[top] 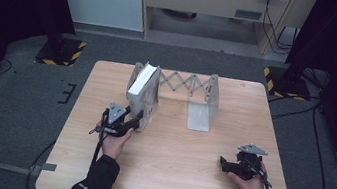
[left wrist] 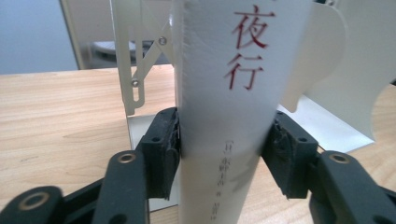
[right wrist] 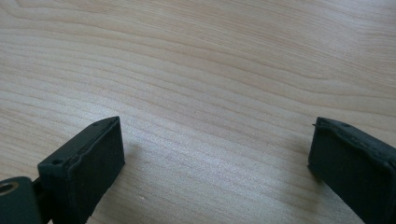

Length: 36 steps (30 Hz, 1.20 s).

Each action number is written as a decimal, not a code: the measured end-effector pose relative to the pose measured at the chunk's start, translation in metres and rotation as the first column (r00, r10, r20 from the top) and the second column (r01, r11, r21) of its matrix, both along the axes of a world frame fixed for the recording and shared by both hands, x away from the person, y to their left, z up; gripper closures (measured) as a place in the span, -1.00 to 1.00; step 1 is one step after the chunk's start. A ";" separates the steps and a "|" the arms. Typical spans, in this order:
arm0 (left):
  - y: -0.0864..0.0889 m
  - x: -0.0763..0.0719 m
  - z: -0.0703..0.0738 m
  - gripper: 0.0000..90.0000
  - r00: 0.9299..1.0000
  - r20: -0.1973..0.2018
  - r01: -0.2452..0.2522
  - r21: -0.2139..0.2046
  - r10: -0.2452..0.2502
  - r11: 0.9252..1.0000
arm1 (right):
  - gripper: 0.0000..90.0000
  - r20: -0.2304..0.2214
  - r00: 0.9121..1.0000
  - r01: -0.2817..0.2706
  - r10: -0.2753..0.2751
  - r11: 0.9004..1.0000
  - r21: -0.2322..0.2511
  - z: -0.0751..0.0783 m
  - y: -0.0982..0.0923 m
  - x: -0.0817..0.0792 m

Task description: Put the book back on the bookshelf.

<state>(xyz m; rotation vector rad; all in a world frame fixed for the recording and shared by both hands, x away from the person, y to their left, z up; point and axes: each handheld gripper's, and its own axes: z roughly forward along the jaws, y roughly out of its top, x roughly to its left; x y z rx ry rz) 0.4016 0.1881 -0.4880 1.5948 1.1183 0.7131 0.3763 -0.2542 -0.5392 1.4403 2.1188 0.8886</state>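
A white book point(top: 142, 90) with red characters on its spine point(left wrist: 224, 116) stands upright at the left end of an extendable white metal book rack point(top: 193, 85). My left gripper point(top: 140, 120) reaches in level from the near side. Its two black pads point(left wrist: 163, 149) sit against either side of the spine, low down, so it is shut on the book point(left wrist: 224, 149). My right gripper point(top: 223, 164) rests near the table's front right, pointing left. Its jaws stand wide open point(right wrist: 215, 154) over bare wood with nothing between them.
The rack's scissor links point(left wrist: 140, 70) and white end plates rise behind the book; its right end plate and foot point(top: 201, 117) stand mid-table. The wooden table point(top: 169, 175) ends close behind the rack. Dark stands with striped bases point(top: 61, 53) flank the far corners on the floor.
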 end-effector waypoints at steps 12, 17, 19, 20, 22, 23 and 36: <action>-0.014 0.002 -0.001 0.05 1.000 -0.009 -0.021 -0.028 0.021 0.999 | -0.91 0.001 1.000 -0.001 0.001 1.000 -0.001 0.000 0.000 0.000; -0.024 0.010 -0.001 0.01 1.000 -0.007 -0.003 -0.012 0.003 1.000 | -0.91 0.001 1.000 -0.001 0.001 1.000 -0.001 0.000 0.000 0.000; -0.026 0.013 -0.002 -0.01 1.000 -0.005 0.008 -0.012 -0.008 1.000 | -0.91 0.001 1.000 -0.001 0.001 1.000 -0.001 0.000 0.000 0.000; -0.026 0.014 -0.002 -0.02 1.000 -0.006 0.010 -0.013 -0.010 1.000 | -0.91 0.001 1.000 -0.001 0.001 1.000 0.000 0.000 0.000 0.000; -0.027 0.016 -0.002 -0.03 1.000 -0.006 0.009 -0.012 -0.010 1.000 | -0.91 0.001 1.000 -0.001 0.001 1.000 0.000 0.000 0.000 0.000; -0.027 0.017 -0.003 -0.03 1.000 -0.001 0.010 -0.014 -0.010 1.000 | -0.91 0.001 1.000 -0.001 0.001 1.000 0.000 0.000 0.000 0.000; -0.028 0.034 -0.003 -0.04 1.000 0.000 0.008 -0.015 -0.008 1.000 | -0.91 0.001 1.000 -0.001 0.001 1.000 -0.001 0.000 0.000 0.000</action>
